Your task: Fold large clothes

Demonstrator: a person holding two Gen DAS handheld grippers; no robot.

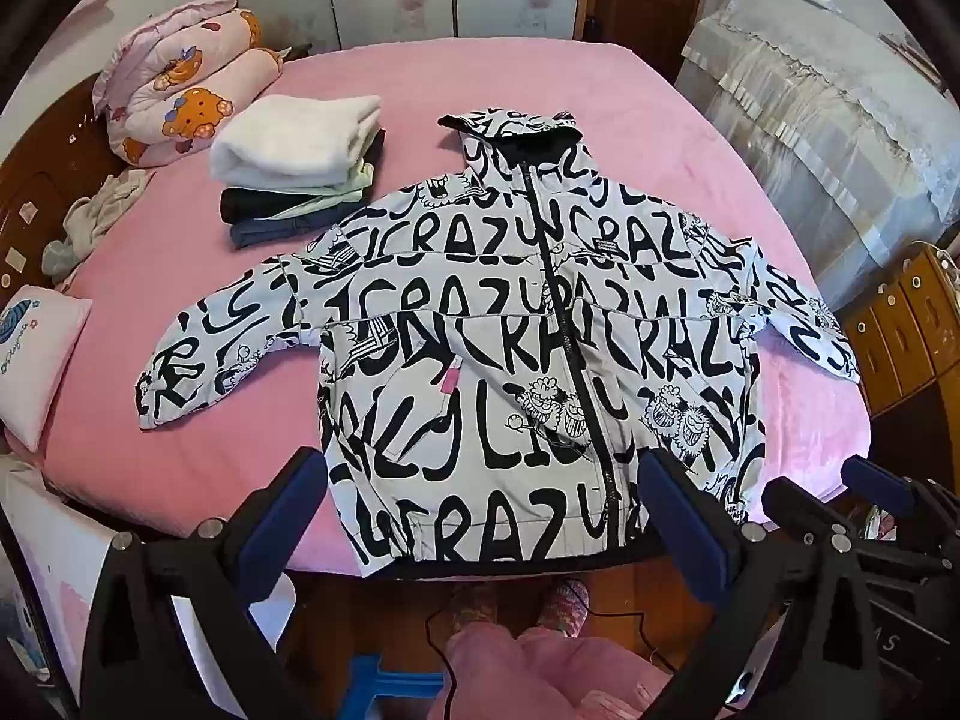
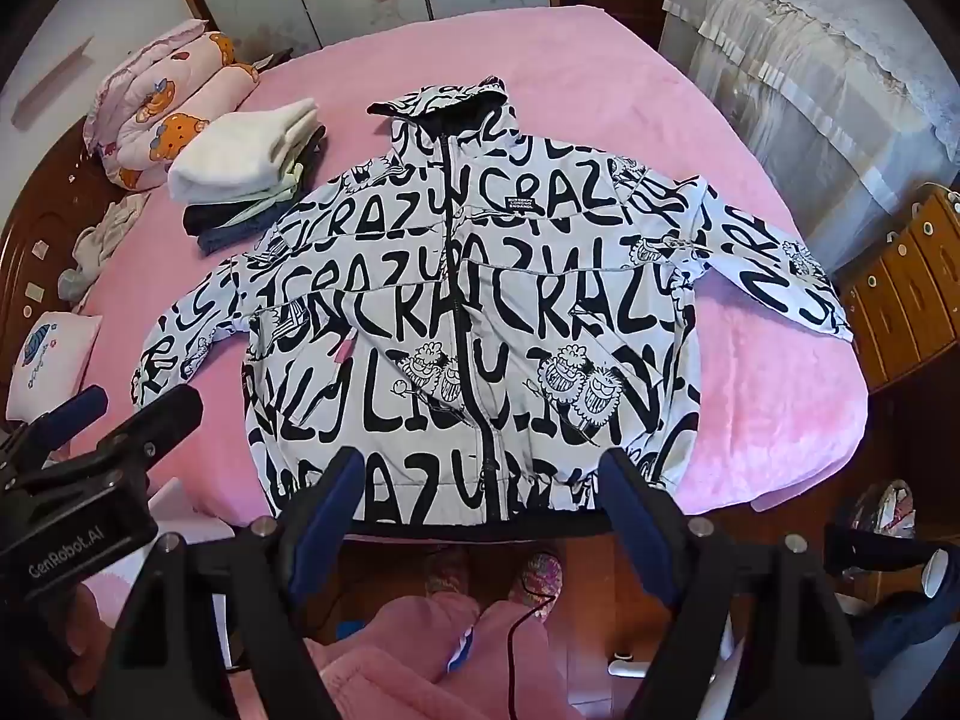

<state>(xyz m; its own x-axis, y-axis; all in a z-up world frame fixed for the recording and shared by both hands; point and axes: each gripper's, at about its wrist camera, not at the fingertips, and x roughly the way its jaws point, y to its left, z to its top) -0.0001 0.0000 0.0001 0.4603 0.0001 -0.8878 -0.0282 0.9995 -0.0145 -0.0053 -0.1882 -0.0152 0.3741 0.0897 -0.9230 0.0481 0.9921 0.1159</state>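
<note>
A white hooded jacket (image 1: 498,324) (image 2: 480,300) covered in black lettering lies zipped and front up on the pink bed (image 1: 480,78), hood at the far end and both sleeves spread sideways. My left gripper (image 1: 480,480) hovers over the near hem, towards the jacket's left half, open wide with nothing between its blue pads. My right gripper (image 2: 480,474) hangs above the hem near the zip, also open and holding nothing. Each gripper shows at the edge of the other's view: the right gripper (image 1: 834,489) and the left gripper (image 2: 120,414).
A stack of folded clothes (image 1: 294,162) and a rolled bear-print quilt (image 1: 180,78) sit at the bed's far left, with a small pink pillow (image 1: 36,360) at the left edge. A wooden cabinet (image 1: 900,330) stands on the right. A person's pink-trousered legs (image 1: 522,660) stand at the bed's foot.
</note>
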